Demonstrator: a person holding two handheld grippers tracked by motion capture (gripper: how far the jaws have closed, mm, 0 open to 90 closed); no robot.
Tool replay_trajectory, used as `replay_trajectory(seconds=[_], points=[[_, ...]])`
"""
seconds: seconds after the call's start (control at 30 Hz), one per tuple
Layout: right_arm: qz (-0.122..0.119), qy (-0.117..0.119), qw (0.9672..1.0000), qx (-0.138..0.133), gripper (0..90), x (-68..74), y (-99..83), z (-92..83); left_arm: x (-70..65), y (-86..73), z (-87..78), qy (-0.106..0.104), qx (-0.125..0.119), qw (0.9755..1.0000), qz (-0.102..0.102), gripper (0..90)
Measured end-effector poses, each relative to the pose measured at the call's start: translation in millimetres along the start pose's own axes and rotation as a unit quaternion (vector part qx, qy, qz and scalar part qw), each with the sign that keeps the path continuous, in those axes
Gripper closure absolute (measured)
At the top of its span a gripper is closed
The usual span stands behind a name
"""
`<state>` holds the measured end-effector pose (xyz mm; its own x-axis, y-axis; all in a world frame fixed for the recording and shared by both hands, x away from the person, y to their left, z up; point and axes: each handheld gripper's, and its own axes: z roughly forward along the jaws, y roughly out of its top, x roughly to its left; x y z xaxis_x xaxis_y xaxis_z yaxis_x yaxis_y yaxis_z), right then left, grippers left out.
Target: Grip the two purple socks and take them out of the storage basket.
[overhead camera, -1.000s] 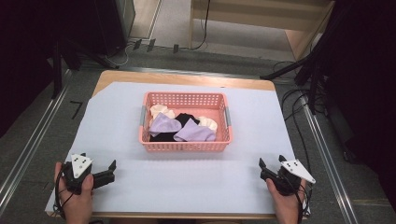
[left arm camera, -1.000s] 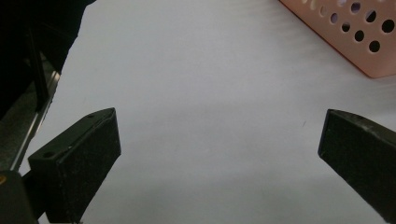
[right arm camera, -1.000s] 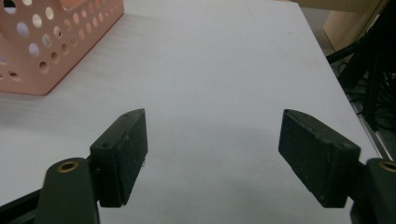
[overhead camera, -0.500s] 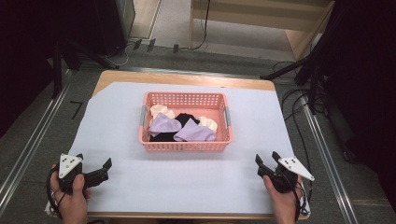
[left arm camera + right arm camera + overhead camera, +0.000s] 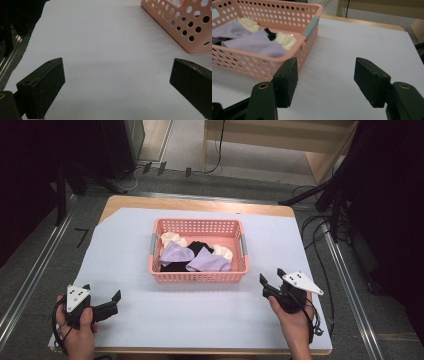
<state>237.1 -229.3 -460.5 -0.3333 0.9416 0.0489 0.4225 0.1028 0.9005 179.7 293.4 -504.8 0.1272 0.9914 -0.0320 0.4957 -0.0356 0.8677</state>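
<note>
Right gripper (image 5: pixel 270 281): jaws apart, just been closing, empty; aim over the pink basket's (image 5: pixel 198 275) lilac sock (image 5: pixel 209 263).
Left gripper (image 5: pixel 118 296): jaws apart; keep it near the desk's front-left corner.

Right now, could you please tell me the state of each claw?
Left claw: open, holding nothing.
Right claw: open, has just been closing, nothing between its jaws.

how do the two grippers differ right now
The left gripper has its jaws spread wide; the right gripper has just been closing its jaws, which stand narrower. The left gripper points right across the white sheet; the right gripper angles toward the pink basket. Both are empty.
</note>
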Motion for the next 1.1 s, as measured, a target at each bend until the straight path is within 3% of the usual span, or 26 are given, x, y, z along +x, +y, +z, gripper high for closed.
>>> replay_trajectory(seconds=[0.13, 0.37, 0.47, 0.73, 0.9, 0.93, 1.1], points=[[0.009, 0.013, 0.9999, -0.005, 39.0, 10.4, 12.6, 7.0, 1.4, -0.2, -0.9, -0.003, -0.002, 1.0, -0.005, 0.7], [0.007, 0.029, 0.9995, 0.008, 42.2, 28.4, 29.4, 21.9, 1.2, -0.1, -0.9, -0.004, 0.0, 1.0, -0.002, 0.7], [0.016, 0.044, 0.9988, 0.014, 44.3, 35.1, 36.0, 28.8, 2.4, 0.2, -0.8, -0.007, 0.001, 0.9999, -0.008, 0.7], [0.003, 0.054, 0.9984, 0.015, 54.5, 53.4, 49.9, 46.2, 3.5, -0.3, -1.4, -0.008, -0.004, 0.9999, -0.011, 0.7], [0.0, 0.078, 0.9965, 0.029, 55.4, 64.3, 54.7, 61.6, 3.5, 0.2, -0.5, -0.007, 0.002, 0.9999, -0.01, 0.7], [-0.004, 0.086, 0.9953, 0.043, 58.6, 70.4, 56.8, 67.6, 3.3, 0.3, 0.1, -0.006, 0.002, 0.9999, -0.009, 0.7], [-0.003, 0.087, 0.9946, 0.056, 57.4, 81.9, 59.7, 79.7, 2.7, 0.9, 1.4, -0.006, 0.009, 0.9999, -0.007, 0.7]])
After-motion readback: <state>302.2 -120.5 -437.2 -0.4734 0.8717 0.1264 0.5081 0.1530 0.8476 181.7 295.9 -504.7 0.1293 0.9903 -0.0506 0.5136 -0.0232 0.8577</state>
